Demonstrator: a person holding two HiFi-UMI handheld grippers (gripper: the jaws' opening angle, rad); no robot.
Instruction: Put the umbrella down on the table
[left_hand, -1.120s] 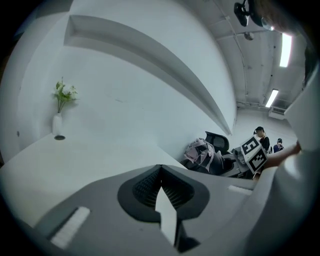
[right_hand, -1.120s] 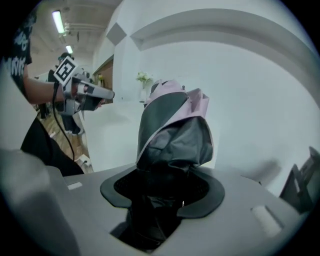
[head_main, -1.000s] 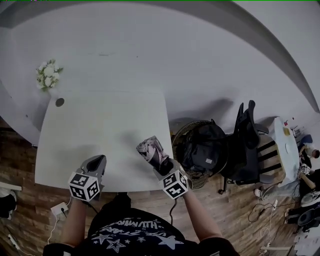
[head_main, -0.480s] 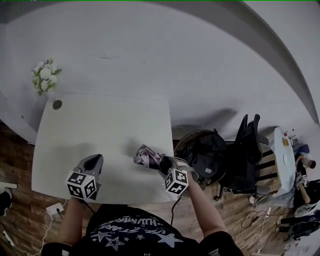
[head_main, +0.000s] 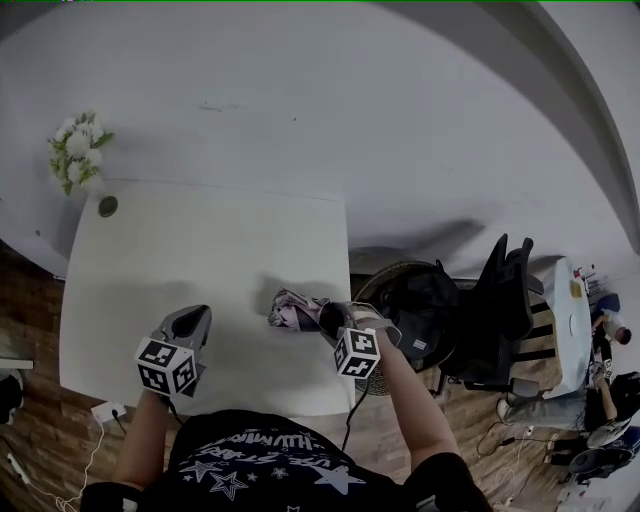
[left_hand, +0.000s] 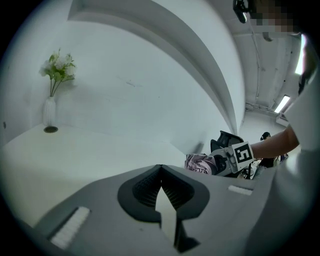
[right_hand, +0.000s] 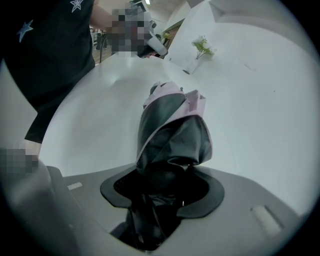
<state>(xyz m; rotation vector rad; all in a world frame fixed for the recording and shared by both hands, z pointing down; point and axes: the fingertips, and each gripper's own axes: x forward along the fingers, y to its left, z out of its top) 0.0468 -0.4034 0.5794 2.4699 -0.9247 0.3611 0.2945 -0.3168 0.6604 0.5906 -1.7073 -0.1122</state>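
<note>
— How many umbrellas, and where?
— One folded umbrella (right_hand: 172, 125). My right claw (right_hand: 165, 175) clamps its dark end, and the pale patterned end sticks straight out ahead of the jaws. It is low over the one table (head_main: 200, 250), near the front right corner. I cannot tell whether it touches the top.
— Your other claw?
— My left claw (left_hand: 160, 170) is well apart to the left, jaws together on nothing.
— Anything in the way?
— Tabletop runs on ahead of the umbrella. One vase of flowers (head_main: 75, 160) stands at the far left corner. One dark chair (head_main: 500, 300) and one bag (head_main: 415, 300) sit past the table edge, right of my right claw.
</note>
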